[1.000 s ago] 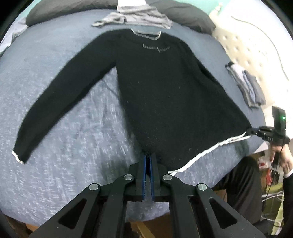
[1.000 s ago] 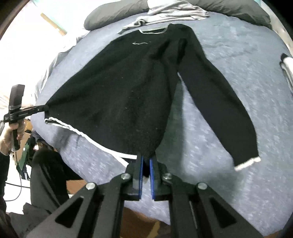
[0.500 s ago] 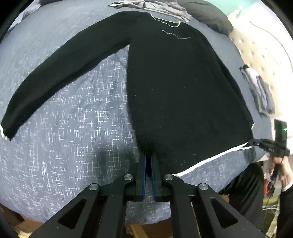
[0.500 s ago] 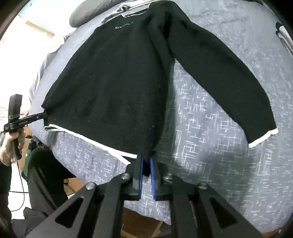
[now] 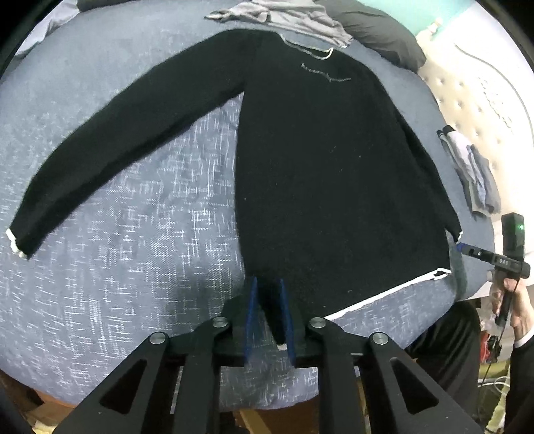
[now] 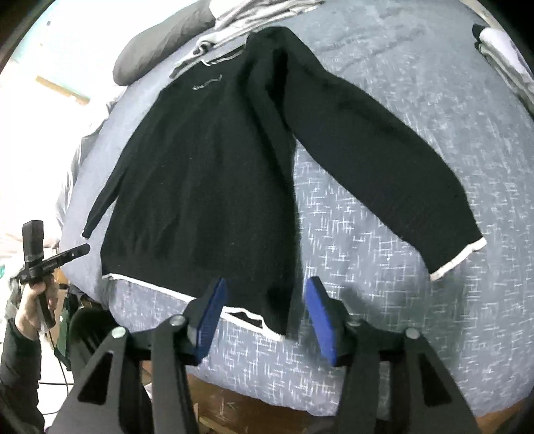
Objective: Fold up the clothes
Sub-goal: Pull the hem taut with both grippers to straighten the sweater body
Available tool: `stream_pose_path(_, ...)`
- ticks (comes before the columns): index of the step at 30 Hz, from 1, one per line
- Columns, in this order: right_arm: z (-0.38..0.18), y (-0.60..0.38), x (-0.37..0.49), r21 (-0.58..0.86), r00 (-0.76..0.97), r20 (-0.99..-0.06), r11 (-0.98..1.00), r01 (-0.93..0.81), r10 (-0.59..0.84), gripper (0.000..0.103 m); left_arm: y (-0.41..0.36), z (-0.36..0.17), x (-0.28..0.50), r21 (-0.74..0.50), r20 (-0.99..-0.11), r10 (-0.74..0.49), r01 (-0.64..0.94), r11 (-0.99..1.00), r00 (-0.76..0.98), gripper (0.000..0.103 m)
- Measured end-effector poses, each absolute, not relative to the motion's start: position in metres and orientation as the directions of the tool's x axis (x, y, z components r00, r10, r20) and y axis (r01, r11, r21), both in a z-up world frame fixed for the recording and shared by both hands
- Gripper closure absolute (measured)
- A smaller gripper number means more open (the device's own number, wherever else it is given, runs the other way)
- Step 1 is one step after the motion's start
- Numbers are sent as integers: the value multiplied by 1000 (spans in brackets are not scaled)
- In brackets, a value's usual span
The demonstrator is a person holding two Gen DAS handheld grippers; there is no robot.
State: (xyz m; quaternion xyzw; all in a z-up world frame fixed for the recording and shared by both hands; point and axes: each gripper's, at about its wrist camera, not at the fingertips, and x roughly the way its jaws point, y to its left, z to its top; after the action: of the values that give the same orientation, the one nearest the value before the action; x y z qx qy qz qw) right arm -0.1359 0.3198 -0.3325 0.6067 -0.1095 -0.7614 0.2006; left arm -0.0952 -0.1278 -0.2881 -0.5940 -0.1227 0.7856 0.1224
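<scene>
A black sweater (image 5: 327, 167) with a white hem lies flat, front up, on the blue-grey bed (image 5: 133, 267), sleeves spread to the sides. My left gripper (image 5: 268, 283) sits at the near hem corner. Its jaws are opening, and the corner lies loose between the blue pads (image 5: 250, 310). In the right wrist view the sweater (image 6: 207, 187) fills the middle. My right gripper (image 6: 265, 283) is at the other hem corner, its jaws opening wide, with the white-edged corner lying between them untouched. Each gripper also shows in the other's view: the right gripper (image 5: 464, 248) and the left gripper (image 6: 85, 248).
A grey garment (image 5: 283, 16) and a dark pillow (image 5: 377, 30) lie at the head of the bed. Folded clothes (image 5: 474, 180) are stacked near the side edge. The bed's near edge and wooden frame run under the grippers. A person's dark trouser leg (image 5: 444, 334) stands beside the bed.
Both grippers were shut on the hem corners and have parted their jaws, the right one wider. Both hands sank a little and the sweater now rests flat on the bed.
</scene>
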Motion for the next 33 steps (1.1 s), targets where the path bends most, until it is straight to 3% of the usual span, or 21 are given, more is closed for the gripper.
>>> stream_pose_path(11,-376,301,-142,409,-91,-900,-899,158,-426,53,-128,-321,-102,-396,-898,391,-17,-918,-202,83)
stream_pose_path(14,-378,299,-142,410,-84,-901,-898,162,-426,67,-125,-328,-103,-403,-898,399,-18,-915,-187,82)
stream_pose_path(16,-377,295,-142,413,-81,-899,-894,173,-431,82,-123,-333,-102,-394,-904,391,-18,-919,-176,82)
stream_pose_path(19,-374,293,-140,412,-95,-895,-889,201,-436,90,-120,-335,-99,-376,-910,375,-27,-926,-176,83)
stream_pose_path(22,-370,293,-139,414,-108,-890,-885,213,-442,93,-118,-332,-97,-359,-915,362,-53,-932,-178,98)
stream_pose_path(33,-330,289,-125,433,-135,-865,-854,289,-484,99,-112,-271,-85,-296,-912,332,-170,-940,-243,99)
